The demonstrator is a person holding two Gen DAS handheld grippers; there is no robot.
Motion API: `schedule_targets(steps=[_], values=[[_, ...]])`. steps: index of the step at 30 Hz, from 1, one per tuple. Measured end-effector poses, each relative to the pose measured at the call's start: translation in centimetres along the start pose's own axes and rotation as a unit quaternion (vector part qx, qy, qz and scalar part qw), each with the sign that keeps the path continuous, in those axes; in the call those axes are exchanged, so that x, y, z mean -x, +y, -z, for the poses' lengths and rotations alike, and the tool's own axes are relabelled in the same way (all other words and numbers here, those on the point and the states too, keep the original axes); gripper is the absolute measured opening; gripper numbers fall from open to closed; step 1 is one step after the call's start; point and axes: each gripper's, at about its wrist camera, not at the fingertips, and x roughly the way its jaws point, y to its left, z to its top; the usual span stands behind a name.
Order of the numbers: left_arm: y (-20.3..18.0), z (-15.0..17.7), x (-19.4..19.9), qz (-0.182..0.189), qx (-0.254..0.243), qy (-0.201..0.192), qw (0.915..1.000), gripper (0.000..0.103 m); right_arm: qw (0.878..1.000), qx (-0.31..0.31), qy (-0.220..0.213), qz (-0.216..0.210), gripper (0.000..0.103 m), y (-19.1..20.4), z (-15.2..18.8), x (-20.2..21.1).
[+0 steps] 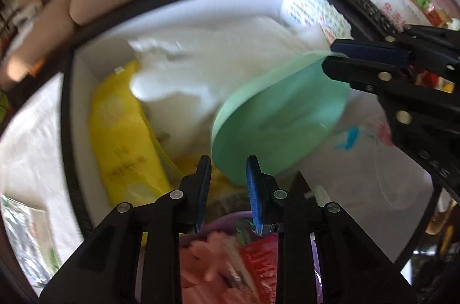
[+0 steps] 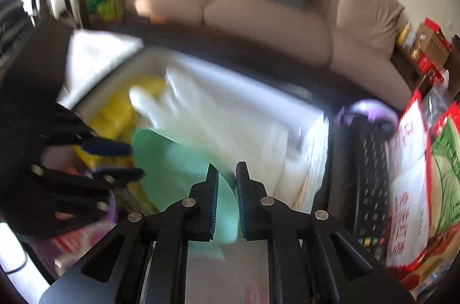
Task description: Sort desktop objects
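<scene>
Mint-green round plastic bowl tipped over a white storage box, rim clamped between the blue-padded fingers of the right gripper. Left gripper just beside the bowl's underside, fingers narrowly apart, nothing visibly pinched between them. Inside the box: a yellow plastic bag and crumpled white sheeting. Below the left fingers, a purple-rimmed container with red and pink packets. Black keyboard right of the box, near red-and-white packets.

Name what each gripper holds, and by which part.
Right gripper: green bowl, pinched by its rim. Left gripper: whether it grips anything cannot be told.
</scene>
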Motion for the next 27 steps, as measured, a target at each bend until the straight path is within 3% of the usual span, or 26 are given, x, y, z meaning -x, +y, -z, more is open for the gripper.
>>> schedule_targets(steps=[5, 8, 10, 12, 13, 15, 18, 20, 23, 27], values=[[-0.7, -0.7, -1.0, 0.002, 0.009, 0.021, 0.9997, 0.023, 0.993, -0.077, 0.089, -0.033, 0.011, -2.3, 1.5, -4.0], [-0.5, -0.9, 0.4, 0.021, 0.017, 0.017, 0.9995, 0.027, 0.990, -0.099, 0.091, -0.036, 0.009, -3.1, 1.7, -3.5], [0.4, -1.0, 3.1, 0.033, 0.024, -0.016, 0.9990, 0.047, 0.992, -0.097, 0.072, -0.037, 0.014, -3.4, 1.4, -1.7], [1.6, -1.4, 5.6, 0.032, 0.036, -0.056, 0.9972, 0.056, 0.994, -0.094, 0.042, -0.038, 0.022, -3.8, 0.8, 0.4], [2.1, -1.4, 6.2, 0.032, 0.042, -0.070, 0.9962, 0.058, 0.994, -0.098, 0.023, -0.039, 0.032, -4.1, 0.4, 1.4], [2.8, -2.1, 6.5, 0.033, 0.052, -0.077, 0.9951, 0.058, 0.992, -0.114, -0.031, -0.039, 0.035, -4.6, -0.7, 3.1], [2.9, -3.0, 5.1, 0.046, 0.065, -0.062, 0.9949, 0.057, 0.987, -0.131, -0.072, -0.055, 0.031, -4.2, -2.0, 3.3], [3.2, -3.5, 4.3, 0.055, 0.077, -0.051, 0.9942, 0.056, 0.988, -0.135, -0.050, -0.057, 0.014, -4.1, -2.8, 1.6], [3.1, -3.6, 2.6, 0.049, 0.082, -0.040, 0.9946, 0.056, 0.988, -0.138, 0.002, -0.067, 0.011, -3.6, -2.6, -1.2], [1.7, -3.6, 0.4, 0.039, 0.070, -0.022, 0.9965, 0.056, 0.986, -0.152, 0.007, -0.068, 0.011, -4.2, -2.3, -1.3]])
